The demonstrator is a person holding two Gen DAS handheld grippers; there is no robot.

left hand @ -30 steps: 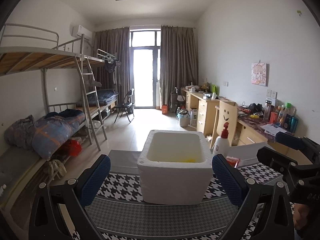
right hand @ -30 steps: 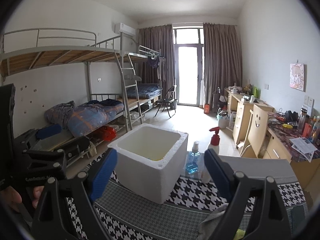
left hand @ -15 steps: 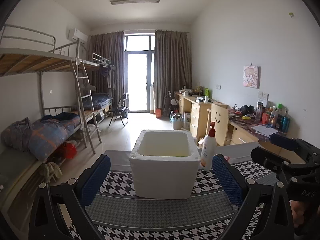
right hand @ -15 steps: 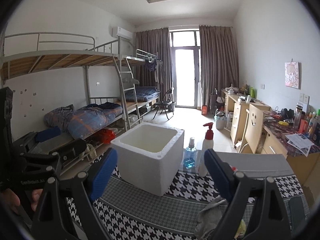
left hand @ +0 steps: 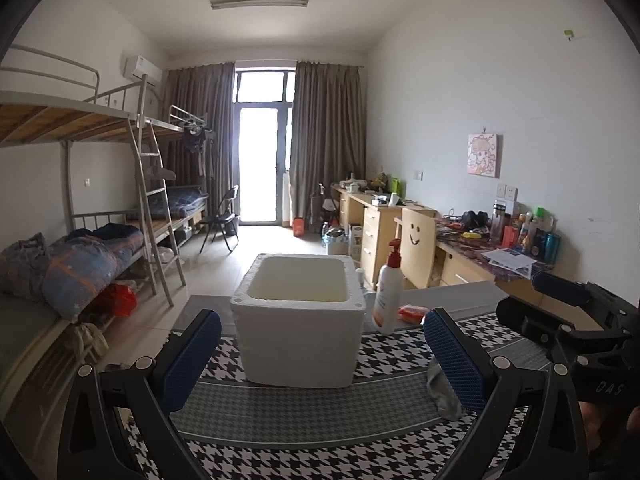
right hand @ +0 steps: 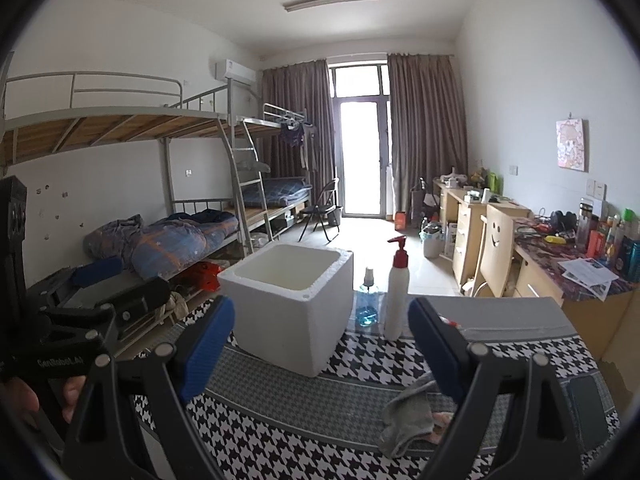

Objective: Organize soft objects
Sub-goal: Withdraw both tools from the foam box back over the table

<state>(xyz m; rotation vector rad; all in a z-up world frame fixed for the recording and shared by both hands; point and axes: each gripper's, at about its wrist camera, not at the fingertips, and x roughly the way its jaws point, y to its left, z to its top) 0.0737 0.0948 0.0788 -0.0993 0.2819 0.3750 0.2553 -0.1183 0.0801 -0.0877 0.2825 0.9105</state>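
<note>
We hold both tools low over the table, pointing slightly downward toward the far window. The left gripper [left hand: 322,358] has its two blue pads spread wide with nothing between them, so it is released. The right gripper [right hand: 322,344] stands equally wide and empty. Each view catches the other tool at its edge: the right one sits at the right margin of the left view, and the left one at the left margin of the right view, where part of a hand [right hand: 24,396] grips its handle.

On the houndstooth tablecloth [left hand: 304,456] we count one white foam box [left hand: 298,320], open at the top and standing upright in front of both tools. Beside it, toward the right, stands one white pump bottle [right hand: 397,288] with a red top, and just behind it one small clear bottle [right hand: 367,306] of blue liquid. One small orange packet [left hand: 412,312] lies flat past the pump bottle.

We see one soft thing clearly: a grey cloth [right hand: 406,416], crumpled on the tablecloth near us, to the right of the box and well apart from it. It lies just below the right tool's right pad, with its long axis running from near us up toward that pad. Something pink [right hand: 440,420] peeks from under its right edge; we cannot tell what it is.
</note>
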